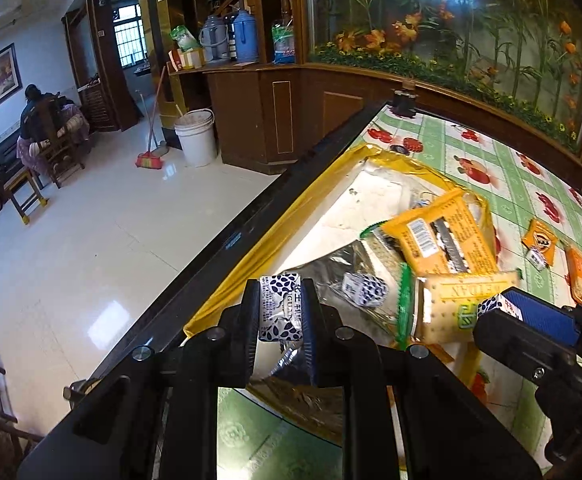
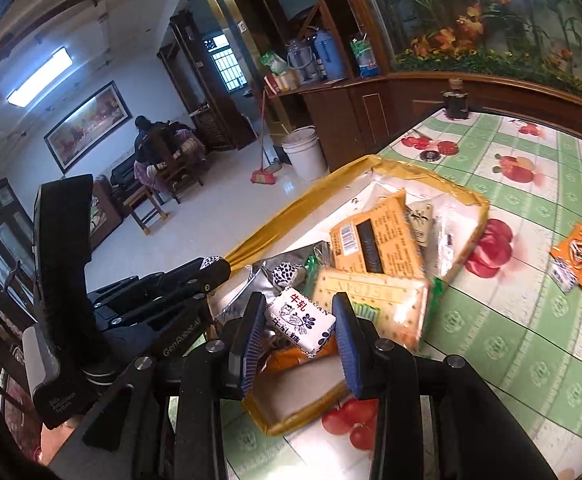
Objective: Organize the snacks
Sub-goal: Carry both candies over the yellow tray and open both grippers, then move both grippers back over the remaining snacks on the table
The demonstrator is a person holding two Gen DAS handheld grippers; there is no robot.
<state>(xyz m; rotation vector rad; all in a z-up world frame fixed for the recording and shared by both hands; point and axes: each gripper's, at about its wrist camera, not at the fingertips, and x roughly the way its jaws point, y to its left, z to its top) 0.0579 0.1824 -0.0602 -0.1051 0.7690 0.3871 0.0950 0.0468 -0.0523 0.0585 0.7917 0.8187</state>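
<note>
Snacks lie piled in the gold-edged tray (image 2: pixel 303 196) on your fruit-print tablecloth (image 2: pixel 531 320): an orange packet (image 2: pixel 375 240), a cracker pack (image 2: pixel 375 300) and a loose candy (image 1: pixel 365 289). Your left gripper (image 1: pixel 281 308) pinches a blue-and-white wrapped candy (image 1: pixel 279 306) squarely between its pads, above the tray's near end. Your right gripper (image 2: pixel 299 326) clamps a white nougat candy (image 2: pixel 301 320) between both blue pads, tilted, over the tray's near corner. A small orange sachet (image 2: pixel 581 252) rests on the cloth, well apart.
</note>
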